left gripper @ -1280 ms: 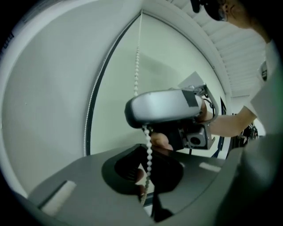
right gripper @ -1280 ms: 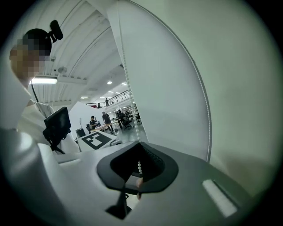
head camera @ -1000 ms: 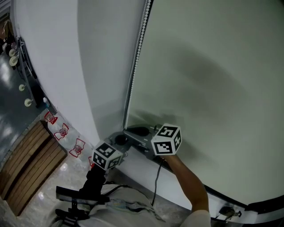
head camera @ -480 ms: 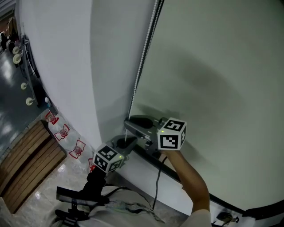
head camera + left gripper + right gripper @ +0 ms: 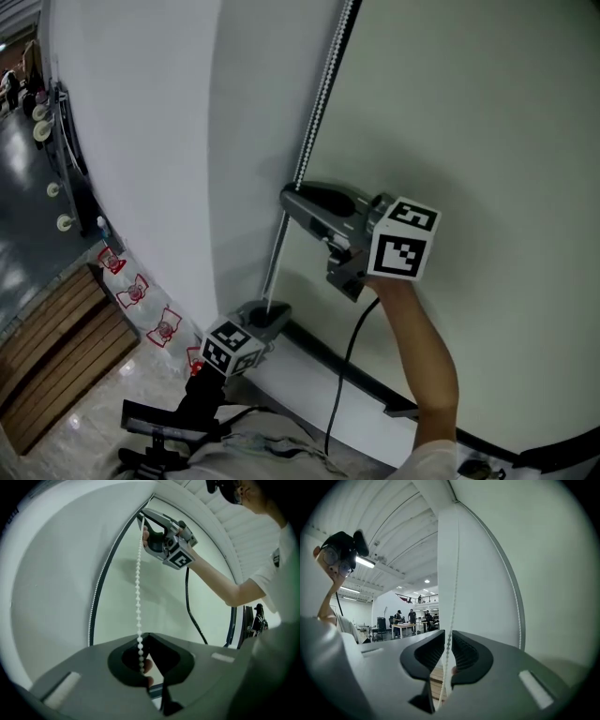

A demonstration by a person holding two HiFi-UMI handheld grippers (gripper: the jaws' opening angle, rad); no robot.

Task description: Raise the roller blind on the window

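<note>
The pale roller blind point(image 5: 469, 141) fills the right of the head view, and its white bead chain point(image 5: 319, 103) hangs down its left edge. Low down, my left gripper point(image 5: 270, 309) is shut on the chain, which enters its jaws point(image 5: 144, 637) in the left gripper view. Higher up the same strand point(image 5: 138, 583) is my right gripper point(image 5: 289, 197), also seen from below point(image 5: 139, 513). Its jaws point(image 5: 445, 634) stand apart, and the chain point(image 5: 451, 620) runs loose through the gap. A second chain strand point(image 5: 515, 597) runs along the blind's edge.
A white wall point(image 5: 141, 141) rises left of the blind. A dark bottom rail point(image 5: 356, 375) crosses below the blind, and a black cable point(image 5: 347, 366) hangs from the right gripper. Wooden floor slats point(image 5: 56, 366) and red floor marks point(image 5: 136, 291) lie lower left. People stand at far tables point(image 5: 405, 620).
My right gripper has let go of the chain and climbed from beside the left gripper to well above it. The left gripper has stayed low, shut on the chain.
</note>
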